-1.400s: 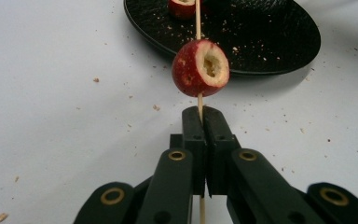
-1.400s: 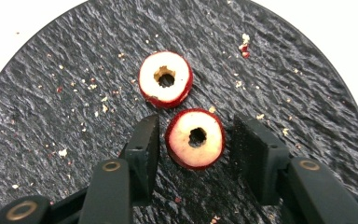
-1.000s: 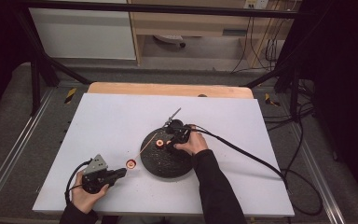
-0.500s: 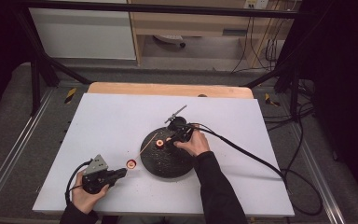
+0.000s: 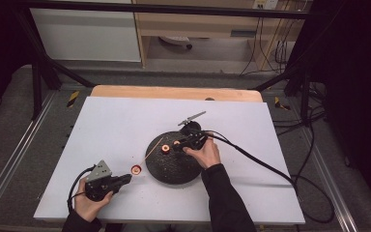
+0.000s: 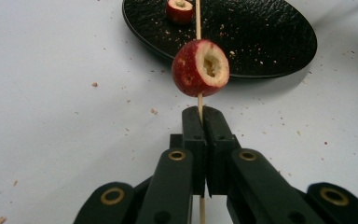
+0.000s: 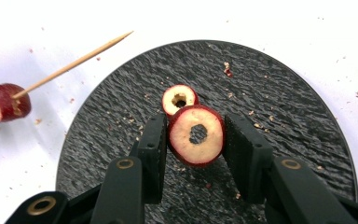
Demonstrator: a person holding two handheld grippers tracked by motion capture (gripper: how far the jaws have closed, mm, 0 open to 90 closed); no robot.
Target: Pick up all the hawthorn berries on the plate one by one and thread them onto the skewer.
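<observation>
A thin wooden skewer (image 6: 198,18) is clamped between the closed jaws of the left tool (image 6: 200,119), near the table's (image 5: 116,121) front edge. A cored red fruit piece (image 6: 201,67) is threaded on it just beyond the jaw tips, and the skewer's point is held over the near left edge of the black round plate (image 7: 270,93), which sits near the table's middle. A larger cored fruit ring (image 7: 196,135) is gripped between the jaws of the right tool (image 7: 196,144) above the plate. A smaller cored piece (image 7: 179,99) is seen lying on the plate just behind it.
</observation>
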